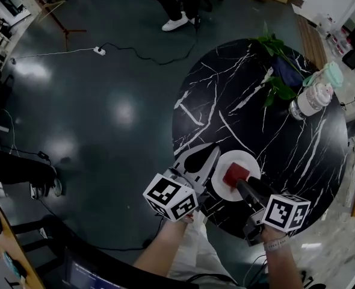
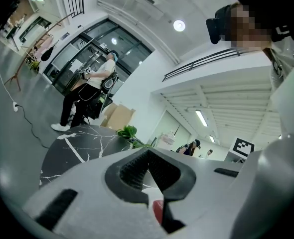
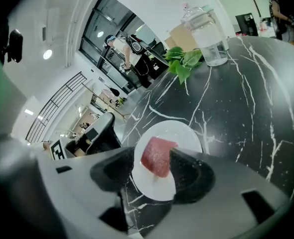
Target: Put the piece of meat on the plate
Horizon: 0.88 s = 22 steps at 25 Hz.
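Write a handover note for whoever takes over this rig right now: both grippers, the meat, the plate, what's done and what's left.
Left gripper: jaws together, nothing in them, held level just beside the plate.
Right gripper: jaws apart, tilted down over the plate, one on each side of the piece of meat, not clamping it.
Things: the meat lies flat on the white plate, which sits on the black marble table near the person's edge.
Done: the meat is on the plate and ungripped.
Left: probably only to lift the right gripper straight away without nudging the meat.
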Tool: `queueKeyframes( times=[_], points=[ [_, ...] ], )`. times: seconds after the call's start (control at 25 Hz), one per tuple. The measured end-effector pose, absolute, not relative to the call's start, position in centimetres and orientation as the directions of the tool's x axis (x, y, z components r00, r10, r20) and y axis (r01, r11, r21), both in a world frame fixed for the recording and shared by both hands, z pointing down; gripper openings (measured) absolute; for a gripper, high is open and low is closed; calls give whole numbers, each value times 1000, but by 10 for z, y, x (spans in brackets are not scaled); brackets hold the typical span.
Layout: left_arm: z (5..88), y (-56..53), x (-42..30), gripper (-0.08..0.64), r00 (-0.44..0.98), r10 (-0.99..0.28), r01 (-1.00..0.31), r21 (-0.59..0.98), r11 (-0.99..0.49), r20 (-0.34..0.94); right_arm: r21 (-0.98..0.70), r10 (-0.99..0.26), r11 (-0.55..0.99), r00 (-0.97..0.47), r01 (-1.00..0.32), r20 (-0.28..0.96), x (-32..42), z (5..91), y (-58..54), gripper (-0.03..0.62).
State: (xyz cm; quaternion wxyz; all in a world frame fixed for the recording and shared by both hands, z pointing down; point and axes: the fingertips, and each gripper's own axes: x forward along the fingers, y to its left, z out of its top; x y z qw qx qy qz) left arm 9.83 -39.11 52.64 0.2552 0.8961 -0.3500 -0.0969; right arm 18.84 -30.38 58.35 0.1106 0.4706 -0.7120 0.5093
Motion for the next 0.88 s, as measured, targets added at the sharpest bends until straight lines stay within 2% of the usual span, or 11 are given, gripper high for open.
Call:
queueKeyframes(
  times=[0.48, 0.68, 0.88],
  points=[
    [497, -392, 90, 8, 744, -668, -573, 514, -639, 1, -610, -552, 271, -640, -744, 535, 164, 535, -293, 195],
    [477, -383, 92, 9, 756, -655, -573, 491, -656, 7, -567, -510, 366, -669, -738, 541, 159, 521, -279, 147],
    [457, -365, 94, 9, 769, -638, -568, 483, -667, 23, -571, -515, 405, -695, -714, 502, 150, 499, -270, 56]
  ],
)
